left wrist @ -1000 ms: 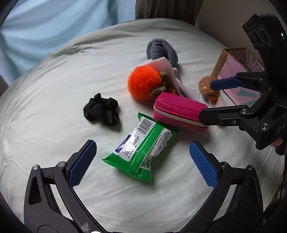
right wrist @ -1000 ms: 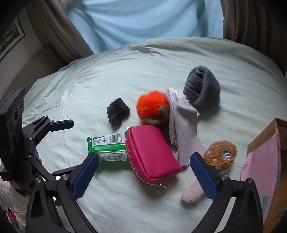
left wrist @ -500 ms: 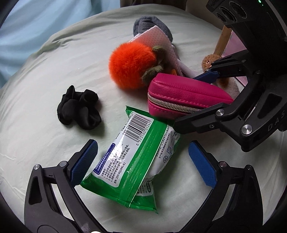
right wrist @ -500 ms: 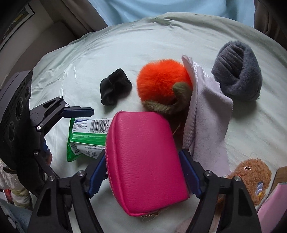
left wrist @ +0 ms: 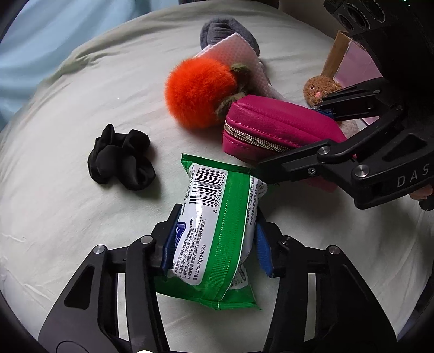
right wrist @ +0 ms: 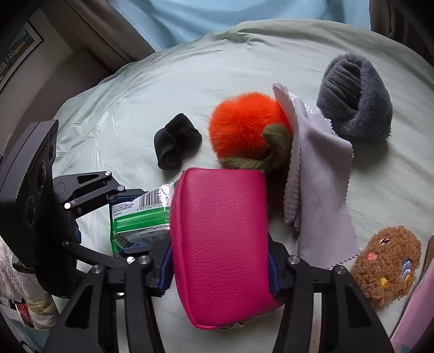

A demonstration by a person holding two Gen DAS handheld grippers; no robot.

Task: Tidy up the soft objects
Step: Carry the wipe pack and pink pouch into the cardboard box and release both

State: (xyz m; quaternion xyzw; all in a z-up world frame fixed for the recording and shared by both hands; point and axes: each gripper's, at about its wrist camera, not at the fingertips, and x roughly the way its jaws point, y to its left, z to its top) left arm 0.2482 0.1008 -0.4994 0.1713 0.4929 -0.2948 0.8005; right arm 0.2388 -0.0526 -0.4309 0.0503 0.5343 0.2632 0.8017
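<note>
My left gripper [left wrist: 215, 244] is shut on a green pack of wet wipes [left wrist: 217, 222], its blue pads pressing both sides; the pack also shows in the right wrist view [right wrist: 138, 214]. My right gripper [right wrist: 219, 263] is shut on a magenta zip pouch [right wrist: 219, 244], seen from the side in the left wrist view [left wrist: 276, 133]. Both lie on the pale green bed [left wrist: 67, 122]. An orange fluffy ball [right wrist: 244, 127], a black scrunchie [right wrist: 173, 144], a lilac cloth [right wrist: 317, 173], a grey furry item [right wrist: 358, 106] and a brown plush toy [right wrist: 385, 258] lie around.
A cardboard box with a pink lining [left wrist: 352, 62] stands at the bed's right side, its edge showing in the right wrist view [right wrist: 417, 306]. A blue curtain [right wrist: 244, 16] hangs behind the bed. The two grippers sit close together, side by side.
Both grippers have closed: the left on the wet wipes pack, the right on the magenta pouch. Both moved forward onto their objects from wide open a second ago.
</note>
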